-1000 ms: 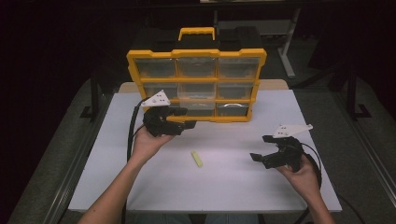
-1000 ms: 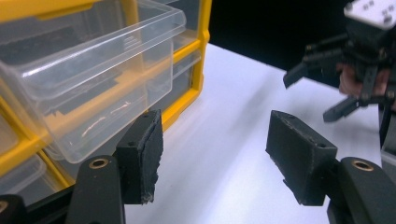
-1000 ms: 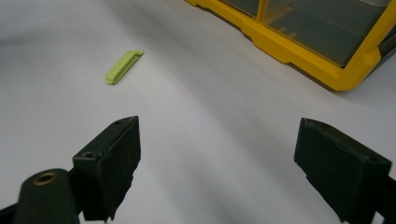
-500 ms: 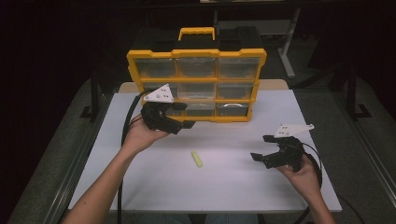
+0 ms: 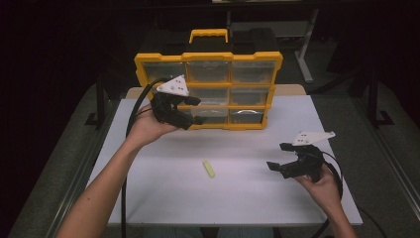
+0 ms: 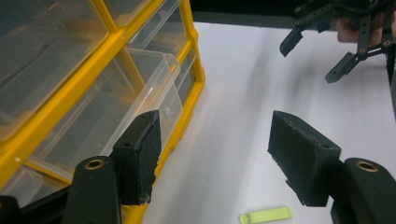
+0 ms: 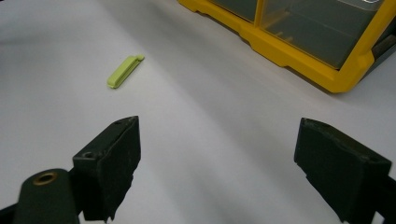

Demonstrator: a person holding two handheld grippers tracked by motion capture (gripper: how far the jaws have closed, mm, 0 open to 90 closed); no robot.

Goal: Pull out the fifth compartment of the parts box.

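A: High view first. What's hard to read?

B: The drawers of the yellow organizer (image 5: 208, 89) are clear plastic, and their contents are too dim to make out. Its back fades into the dark behind the tabletop (image 5: 148, 188).

A: And the small piece?

B: A pale green clip (image 5: 209, 168) lies flat on the tabletop, at about 6 o'clock from the organizer. Its long axis runs from 11 to 5 o'clock. Nothing touches it.

A: The hand-held grippers?

B: The left hand-held gripper (image 5: 197, 110) is raised against the organizer's lower left drawers, jaws apart and empty; they have just been closing a little. The right hand-held gripper (image 5: 279, 156) sits at 3 o'clock from the clip, well apart, jaws wide and empty.

A: Left gripper view?

B: The organizer (image 6: 140, 60) is cut off at the left and top edges. One clear drawer (image 6: 149, 88) stands slightly pulled out just beyond the left jaw. The clip (image 6: 265, 215) lies at 6 o'clock, nearly level, partly hidden by the right jaw. The other gripper (image 6: 310, 58) shows at 1 o'clock.

A: Right gripper view?

B: The clip (image 7: 124, 71) lies at 11 o'clock, pointing towards 1 o'clock, with bare tabletop between it and the wide jaws. The organizer's corner (image 7: 327, 51) is cut off at top right.
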